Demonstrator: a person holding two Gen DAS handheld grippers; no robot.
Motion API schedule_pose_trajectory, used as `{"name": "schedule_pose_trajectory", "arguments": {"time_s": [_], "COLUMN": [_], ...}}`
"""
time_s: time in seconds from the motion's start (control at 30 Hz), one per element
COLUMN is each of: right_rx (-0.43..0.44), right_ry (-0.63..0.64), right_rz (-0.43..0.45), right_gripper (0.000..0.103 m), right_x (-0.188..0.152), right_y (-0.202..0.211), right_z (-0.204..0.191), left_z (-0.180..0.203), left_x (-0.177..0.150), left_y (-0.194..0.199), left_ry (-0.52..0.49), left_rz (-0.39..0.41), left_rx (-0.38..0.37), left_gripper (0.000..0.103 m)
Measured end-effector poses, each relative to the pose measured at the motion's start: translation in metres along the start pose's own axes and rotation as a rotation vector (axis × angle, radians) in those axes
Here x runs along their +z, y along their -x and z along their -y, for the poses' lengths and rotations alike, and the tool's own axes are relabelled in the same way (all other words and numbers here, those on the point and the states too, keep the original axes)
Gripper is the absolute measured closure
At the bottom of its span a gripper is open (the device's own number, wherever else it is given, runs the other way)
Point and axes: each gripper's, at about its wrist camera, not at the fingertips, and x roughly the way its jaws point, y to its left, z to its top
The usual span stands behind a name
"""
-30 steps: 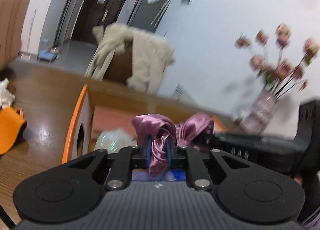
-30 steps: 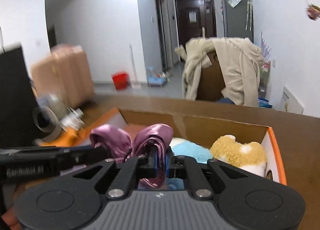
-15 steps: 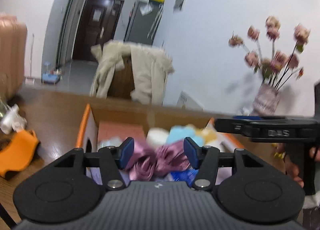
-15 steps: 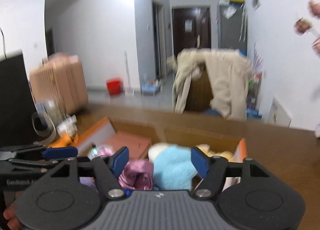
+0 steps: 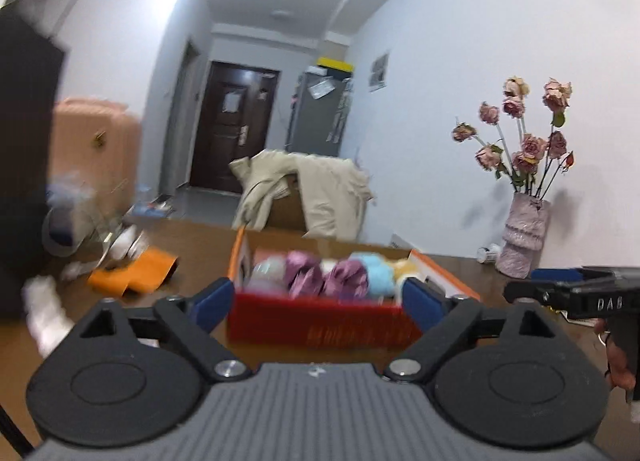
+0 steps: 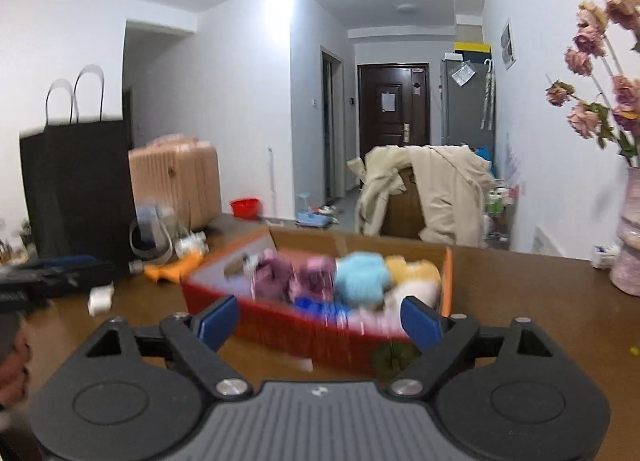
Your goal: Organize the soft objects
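Box (image 5: pixel 320 325): 2 purple satin pcs (image 5: pixel 324 277); both grippers' jaws just opened wide, empty.

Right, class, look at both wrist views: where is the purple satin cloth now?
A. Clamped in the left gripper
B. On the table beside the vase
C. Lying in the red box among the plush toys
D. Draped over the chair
C: the purple satin cloth lies in the red box beside the blue plush toy, while the left gripper and right gripper stand open and empty.
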Motion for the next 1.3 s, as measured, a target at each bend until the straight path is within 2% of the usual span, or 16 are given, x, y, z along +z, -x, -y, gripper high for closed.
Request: {"name": "schedule_pose_trajectory", "arguments": {"time_s": [0.17, 0.37, 0.5, 0.6, 0.7, 0.83, 0.97, 1.3], "right_rx": [-0.062, -0.110, -0.146, -0.149, -0.139, -0.127, -0.125, -0.146], "right_ry": [0.007, -0.028, -0.029, -0.035, -0.043, -0.032, -0.046, -0.069], "right_rz": [-0.002, 0.027, 0.068, 0.095, 0.110, 0.117, 0.138, 0.157], "right_gripper": [0.012, 0.011, 0.011, 0.011, 0.011, 0.011, 0.000, 0.000], "right_x": [-0.055, -0.088, -0.095, -0.099, -0.100, -0.101, -0.098, -0.099], "right_y": [0.032, 0.065, 0.081, 0.091, 0.097, 0.102, 0.104, 0.103], "right_z": [-0.025, -0.052, -0.068, -0.079, -0.087, -0.095, -0.098, -0.095], "left_z": [-0.007, -0.023, -0.025, -0.019, -0.013, -0.011, -0.014, -0.016], "left_x": [-0.030, -0.041, -0.042, -0.043, -0.048, -0.051, -0.050, -0.048], "left_y": [0.025, 0.038, 0.048, 0.056, 0.068, 0.077, 0.081, 0.082], "left_ry": [-0.003, 0.037, 0.029, -0.033, -0.077, -0.075, -0.070, -0.069], "left_rz": [-0.032, -0.037, -0.028, -0.019, -0.005, -0.004, 0.010, 0.013], "left_rx": [0.059, 0.093, 0.096, 0.130, 0.125, 0.115, 0.118, 0.120], "left_gripper": [0.004, 0.004, 0.002, 0.000, 0.000, 0.000, 0.000, 0.000]}}
